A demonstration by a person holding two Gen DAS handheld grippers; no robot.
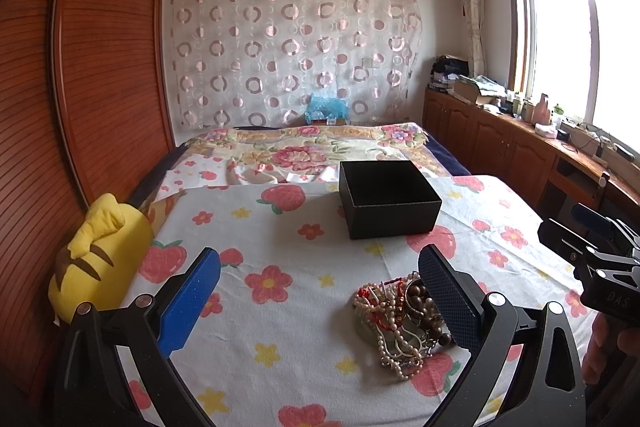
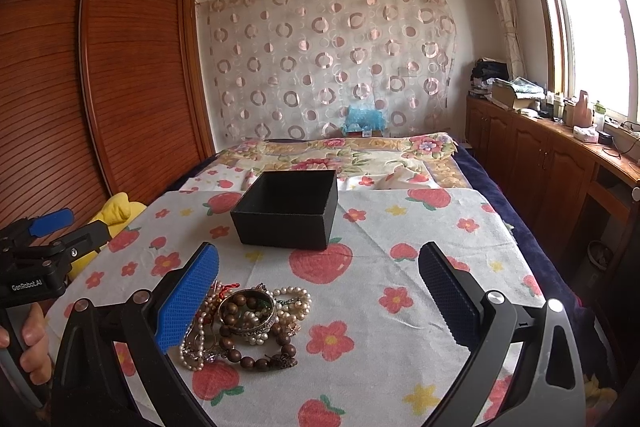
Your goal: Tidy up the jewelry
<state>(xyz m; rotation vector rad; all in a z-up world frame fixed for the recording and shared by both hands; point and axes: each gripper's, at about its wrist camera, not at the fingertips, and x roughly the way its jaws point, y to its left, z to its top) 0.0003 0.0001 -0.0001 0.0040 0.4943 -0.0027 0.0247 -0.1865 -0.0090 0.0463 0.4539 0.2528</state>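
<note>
**Pearl and wood beads heaped before an open black box**

Pearl strands, dark wooden bead bracelets, a metal bangle and red cord lie tangled in one jewelry pile [image 2: 244,323] on a strawberry-and-flower cloth [image 2: 380,307] spread over a worktop. The heap has no clear long axis; single pieces are hard to separate. Beyond it stands an open black box [image 2: 288,209], mouth upward, its inside too dark to read.

The left gripper [image 1: 320,303] is spread wide, its right finger hiding the pile's right edge. The right gripper [image 2: 320,303] is also spread wide, its left pad covering the pile's left edge. Neither holds anything. A yellow plush toy [image 1: 96,259] sits at the cloth's left edge, partly cut off.
</note>
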